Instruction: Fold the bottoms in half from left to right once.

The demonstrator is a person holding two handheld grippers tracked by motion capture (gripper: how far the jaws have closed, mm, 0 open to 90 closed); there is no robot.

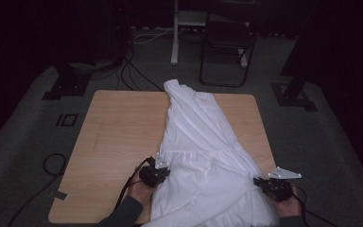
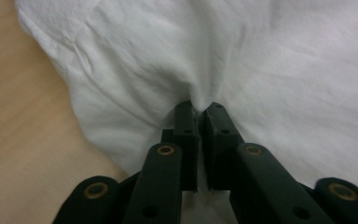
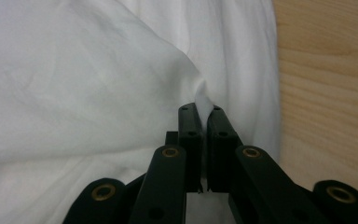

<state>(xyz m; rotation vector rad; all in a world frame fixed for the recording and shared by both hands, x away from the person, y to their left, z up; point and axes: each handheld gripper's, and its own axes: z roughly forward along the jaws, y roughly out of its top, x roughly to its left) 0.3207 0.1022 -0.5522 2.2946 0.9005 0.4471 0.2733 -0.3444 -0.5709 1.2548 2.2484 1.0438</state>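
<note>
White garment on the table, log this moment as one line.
left gripper: shut on white garment | right gripper: shut on white garment | garment spread on table

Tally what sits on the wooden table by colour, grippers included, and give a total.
White: 1, the white garment, spread along the wooden table.
Black: 2, the left gripper and the right gripper, each shut on a fold of the garment.
Total: 3

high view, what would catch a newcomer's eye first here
A white garment lies lengthwise down the wooden table, bright against the dark room. At its near end, the left gripper and right gripper are each shut on a pinch of the fabric, one at either side.
</note>
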